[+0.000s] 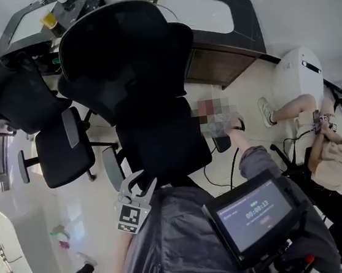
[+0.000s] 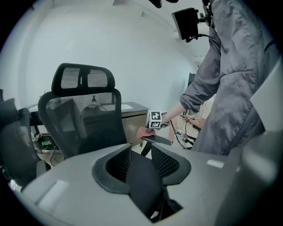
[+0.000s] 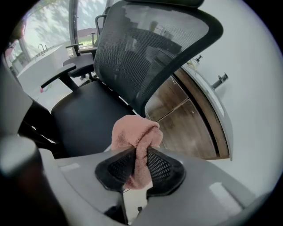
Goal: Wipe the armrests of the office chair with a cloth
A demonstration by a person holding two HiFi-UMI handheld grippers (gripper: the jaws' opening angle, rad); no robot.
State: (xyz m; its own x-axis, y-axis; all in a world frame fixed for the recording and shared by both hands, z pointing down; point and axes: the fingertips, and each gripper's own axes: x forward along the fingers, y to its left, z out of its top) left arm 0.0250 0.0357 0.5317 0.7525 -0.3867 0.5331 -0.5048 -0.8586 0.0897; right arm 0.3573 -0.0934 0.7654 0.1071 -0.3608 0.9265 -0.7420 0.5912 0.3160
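A black mesh-backed office chair (image 1: 146, 86) stands before me. Its right armrest (image 2: 157, 139) shows in the left gripper view, where a pink cloth (image 2: 142, 131) rests at the armrest's near end under my right gripper (image 2: 149, 128). In the right gripper view my right gripper (image 3: 140, 155) is shut on the bunched cloth (image 3: 135, 134), above the seat (image 3: 88, 114). My left gripper (image 1: 139, 188) hovers by the left armrest (image 1: 112, 168). It stands open, holding nothing, with only a dark shape between its jaws.
A second black chair (image 1: 61, 146) stands to the left. A desk with a white top (image 1: 218, 16) is behind the backrest. A seated person (image 1: 334, 156), a white unit (image 1: 297, 77) and floor cables (image 1: 226, 178) are on the right.
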